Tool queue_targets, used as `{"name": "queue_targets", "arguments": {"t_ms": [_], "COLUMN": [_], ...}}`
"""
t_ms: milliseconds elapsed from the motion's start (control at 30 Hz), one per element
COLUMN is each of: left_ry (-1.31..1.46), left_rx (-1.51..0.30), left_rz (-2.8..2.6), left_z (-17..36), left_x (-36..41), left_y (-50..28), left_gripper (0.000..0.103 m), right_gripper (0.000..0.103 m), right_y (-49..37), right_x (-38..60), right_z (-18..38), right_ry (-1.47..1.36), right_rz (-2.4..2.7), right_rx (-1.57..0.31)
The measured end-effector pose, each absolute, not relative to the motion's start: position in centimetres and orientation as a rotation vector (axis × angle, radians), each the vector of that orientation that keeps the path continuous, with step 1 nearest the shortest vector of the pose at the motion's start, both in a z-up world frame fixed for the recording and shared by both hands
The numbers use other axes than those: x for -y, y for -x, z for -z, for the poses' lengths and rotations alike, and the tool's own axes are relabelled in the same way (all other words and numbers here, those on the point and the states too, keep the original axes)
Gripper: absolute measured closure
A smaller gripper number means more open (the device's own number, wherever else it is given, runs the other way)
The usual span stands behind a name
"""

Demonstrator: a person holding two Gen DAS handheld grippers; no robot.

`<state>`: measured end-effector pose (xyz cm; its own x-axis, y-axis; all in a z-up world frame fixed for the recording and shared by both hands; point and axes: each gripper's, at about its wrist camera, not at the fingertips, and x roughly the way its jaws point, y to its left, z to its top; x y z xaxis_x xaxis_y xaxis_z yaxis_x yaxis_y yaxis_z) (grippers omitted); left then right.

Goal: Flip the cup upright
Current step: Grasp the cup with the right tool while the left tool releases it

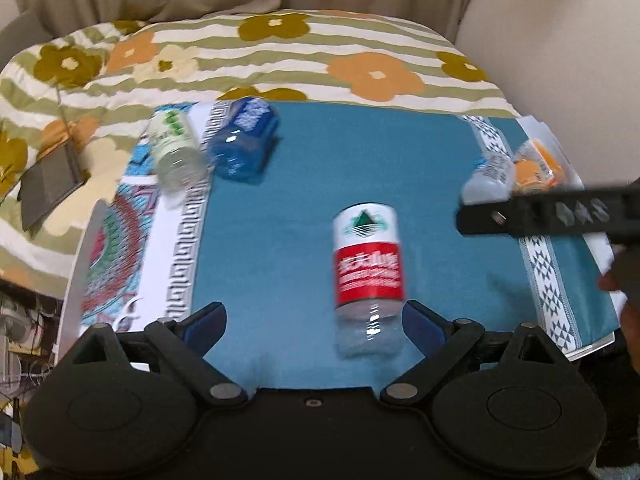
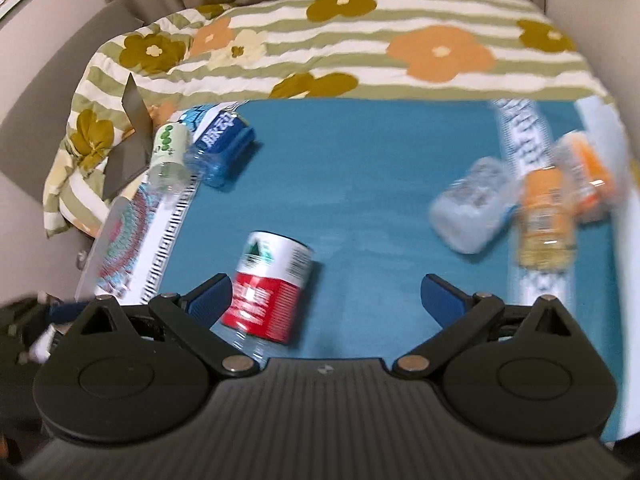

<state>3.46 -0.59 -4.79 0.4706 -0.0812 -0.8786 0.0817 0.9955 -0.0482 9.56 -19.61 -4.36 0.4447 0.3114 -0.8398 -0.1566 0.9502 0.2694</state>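
Observation:
A cut-bottle cup with a red and white label (image 1: 367,266) lies on its side on the teal mat (image 1: 288,184), just ahead of my open, empty left gripper (image 1: 314,320), close to its right finger. In the right wrist view the same cup (image 2: 270,286) lies beside the left finger of my open, empty right gripper (image 2: 326,298). A finger of the right gripper (image 1: 540,214) shows at the right of the left wrist view.
A green-label cup (image 1: 174,148) and a blue cup (image 1: 244,140) lie at the mat's far left. A clear cup (image 2: 472,208) and two orange cups (image 2: 546,220) lie at the right. A flowered blanket (image 1: 280,60) lies behind the mat. A dark card (image 1: 50,188) lies at left.

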Motion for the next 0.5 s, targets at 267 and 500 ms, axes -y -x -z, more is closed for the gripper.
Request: {"name": "queue_targets", "arguments": {"t_ms": [267,500], "left_ry": [0.063,0.093], "left_rx": [-1.097,-1.120], "left_rz": [0.089,0.099], "left_z": [5.7,6.9], "left_x": [-4.9,-7.7], "left_y": [-3.0,-3.2], "left_gripper": [0.006,0.006], "right_gripper": [0.000,0.017], "right_y": [-14.3,-16.3], "right_x": [16.4,15.2], "right_z": [8.6,11.4], "right_ry": [-0.309,-0.373], "right_rz": [-0.243,-0.212], "right_rx": [-1.221,-1.323]}}
